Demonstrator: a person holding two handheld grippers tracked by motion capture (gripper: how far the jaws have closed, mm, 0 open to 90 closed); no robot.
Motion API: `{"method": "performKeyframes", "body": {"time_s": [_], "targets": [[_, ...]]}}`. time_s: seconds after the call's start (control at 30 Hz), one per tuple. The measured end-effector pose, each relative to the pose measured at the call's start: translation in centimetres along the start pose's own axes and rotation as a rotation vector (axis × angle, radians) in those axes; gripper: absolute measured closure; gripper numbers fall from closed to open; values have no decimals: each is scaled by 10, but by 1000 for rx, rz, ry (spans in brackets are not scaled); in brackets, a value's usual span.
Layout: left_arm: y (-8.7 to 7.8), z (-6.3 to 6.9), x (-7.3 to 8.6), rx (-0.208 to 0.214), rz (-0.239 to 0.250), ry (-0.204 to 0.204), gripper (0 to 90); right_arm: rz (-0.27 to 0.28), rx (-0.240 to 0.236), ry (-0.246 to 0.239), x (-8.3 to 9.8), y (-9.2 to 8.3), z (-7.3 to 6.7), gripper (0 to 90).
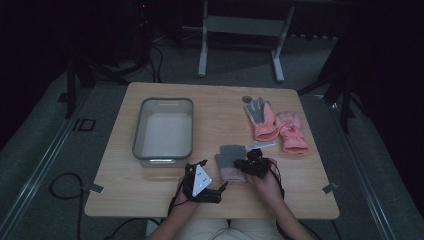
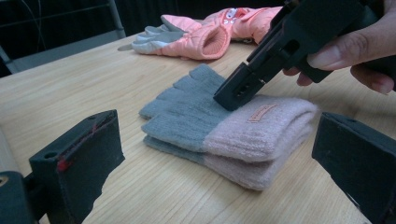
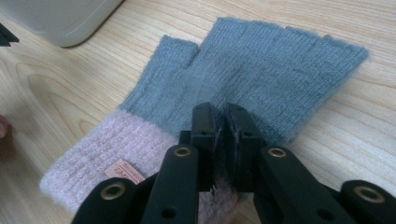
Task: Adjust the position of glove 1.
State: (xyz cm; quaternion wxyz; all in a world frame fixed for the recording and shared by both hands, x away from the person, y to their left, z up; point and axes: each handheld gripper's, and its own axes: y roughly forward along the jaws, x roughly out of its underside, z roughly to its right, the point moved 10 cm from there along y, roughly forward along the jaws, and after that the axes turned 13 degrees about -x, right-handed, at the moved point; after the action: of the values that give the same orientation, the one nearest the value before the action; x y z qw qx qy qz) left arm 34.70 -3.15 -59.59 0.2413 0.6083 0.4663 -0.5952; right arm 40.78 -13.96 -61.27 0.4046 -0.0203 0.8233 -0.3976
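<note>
Pinching a tuft of the top knit glove [image 3: 243,79] — right gripper [image 3: 223,116], fingers nearly together on the wool, set to peel it off its twin. Left gripper [image 2: 210,154] idle beside, fingers wide apart. Stacked at table [image 1: 150,195] front, bin [image 1: 163,129] nearby.

Markings inspection: nothing legible.
The small tan tag [image 3: 124,171] on the knit glove's [image 3: 243,70] pink cuff carried lettering too blurred to read; no other markings were found.

Dim lab or studio: lone wooden table [image 1: 165,200], carpet floor, floor cables [image 1: 65,187], metal stand legs [image 1: 240,45].
</note>
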Motion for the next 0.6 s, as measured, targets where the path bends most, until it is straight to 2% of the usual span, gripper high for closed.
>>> {"method": "performKeyframes", "body": {"time_s": [0.13, 0.2, 0.23, 0.27, 0.3, 0.33, 0.4, 0.43, 0.47, 0.5, 0.6], "targets": [[0, -1, 0, 1, 5, -9, 10, -8, 0, -5, -1, -1, 0, 769], [-2, -4, -5, -56, 73, 48, 10, -4, -17, -3, -3, -6, -1, 742], [-3, -3, -6, -49, 86, 57, 10, -4, -17, -3, -3, -6, -1, 742], [-4, 0, -9, -16, 94, 45, 10, 8, -19, -12, -5, -11, -3, 735], [-4, 0, -9, -16, 94, 45, 10, 8, -19, -12, -5, -11, -3, 735], [-3, 5, -9, 29, 81, 48, 10, 20, -20, -21, -8, -16, -4, 720], [-4, 9, -10, 53, 76, 60, 10, 34, -17, -51, -12, -28, -4, 682], [-5, 10, -11, 53, 75, 83, 10, 44, -29, -62, -14, -36, -4, 650], [-5, 10, -14, 32, 71, 108, 10, 57, -48, -65, -15, -40, -5, 637], [-5, 10, -14, 32, 71, 108, 10, 63, -52, -70, -15, -44, -5, 623], [-8, 10, -16, 48, 47, 75, 10, 65, -47, -93, -15, -51, -4, 609]]}}
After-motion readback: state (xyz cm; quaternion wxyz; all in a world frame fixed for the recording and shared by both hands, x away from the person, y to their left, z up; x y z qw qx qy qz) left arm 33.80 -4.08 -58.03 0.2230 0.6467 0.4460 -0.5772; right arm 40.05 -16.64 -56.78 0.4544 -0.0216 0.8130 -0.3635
